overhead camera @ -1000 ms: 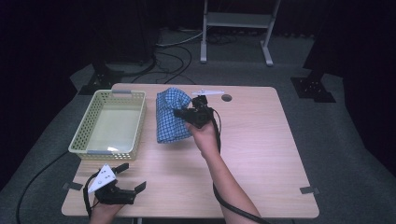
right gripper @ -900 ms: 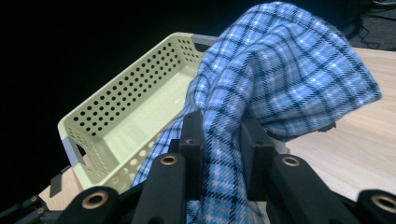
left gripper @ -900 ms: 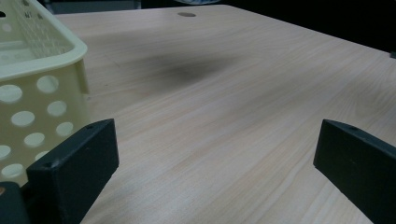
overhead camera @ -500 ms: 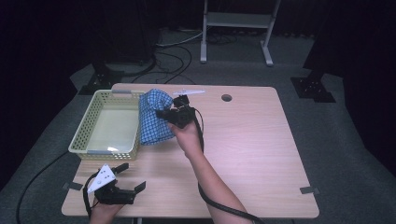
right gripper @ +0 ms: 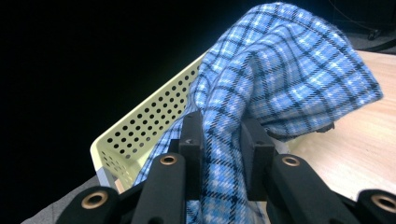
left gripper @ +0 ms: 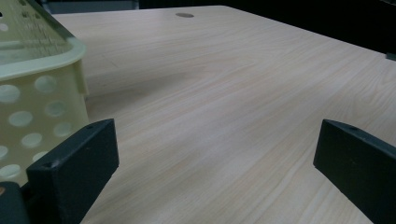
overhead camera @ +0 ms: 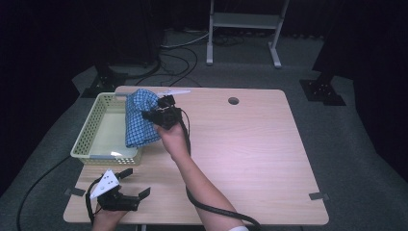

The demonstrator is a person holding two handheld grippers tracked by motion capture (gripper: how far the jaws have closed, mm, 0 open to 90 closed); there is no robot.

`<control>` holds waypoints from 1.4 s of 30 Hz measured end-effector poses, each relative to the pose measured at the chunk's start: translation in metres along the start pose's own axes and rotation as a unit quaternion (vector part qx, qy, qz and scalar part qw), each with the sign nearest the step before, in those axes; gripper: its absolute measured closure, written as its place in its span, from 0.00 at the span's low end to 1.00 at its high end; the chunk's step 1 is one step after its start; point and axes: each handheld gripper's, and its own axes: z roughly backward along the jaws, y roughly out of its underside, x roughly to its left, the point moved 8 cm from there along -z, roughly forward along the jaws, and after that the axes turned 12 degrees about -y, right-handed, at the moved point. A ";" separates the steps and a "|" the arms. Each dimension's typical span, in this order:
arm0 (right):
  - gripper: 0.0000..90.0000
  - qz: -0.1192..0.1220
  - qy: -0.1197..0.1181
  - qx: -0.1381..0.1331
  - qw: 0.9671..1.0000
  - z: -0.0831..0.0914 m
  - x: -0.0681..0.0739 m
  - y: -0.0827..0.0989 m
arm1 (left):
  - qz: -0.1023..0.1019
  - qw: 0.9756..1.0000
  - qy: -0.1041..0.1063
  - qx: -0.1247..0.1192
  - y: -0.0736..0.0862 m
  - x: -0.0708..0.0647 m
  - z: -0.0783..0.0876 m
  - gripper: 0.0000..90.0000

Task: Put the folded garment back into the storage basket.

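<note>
Firmly between jaws: checked cloth [right gripper: 280,88]

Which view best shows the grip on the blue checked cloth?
The right gripper view: the right tongs pinch a fold of the blue checked cloth up close. The high view shows the cloth hanging over the yellow perforated basket.

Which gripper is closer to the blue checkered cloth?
Right. The right gripper is clamped on the blue checkered cloth at the basket's edge. The left gripper rests open near the table's front edge, well away.
</note>
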 end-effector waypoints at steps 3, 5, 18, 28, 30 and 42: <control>0.83 -0.002 0.001 -0.006 1.000 -0.007 0.003 -0.002 | -0.001 1.000 0.002 0.002 0.000 -0.001 0.000 0.00; 0.83 -0.004 0.001 -0.010 1.000 -0.012 0.004 -0.002 | -0.004 1.000 0.002 0.004 0.001 -0.001 -0.001 0.00; 0.83 -0.015 -0.006 0.006 1.000 -0.056 0.010 0.005 | -0.002 1.000 0.005 0.000 0.000 -0.001 0.000 0.00; 0.83 -0.020 -0.013 -0.002 1.000 -0.079 0.014 0.004 | -0.002 1.000 0.006 -0.001 0.000 -0.001 0.001 0.00; 0.83 -0.019 -0.016 -0.004 1.000 -0.082 0.015 0.003 | -0.004 1.000 0.006 -0.001 0.000 -0.001 0.001 0.00; 0.83 -0.035 -0.027 -0.006 0.999 -0.101 0.020 0.004 | -0.002 1.000 0.005 -0.005 0.000 -0.001 0.001 0.00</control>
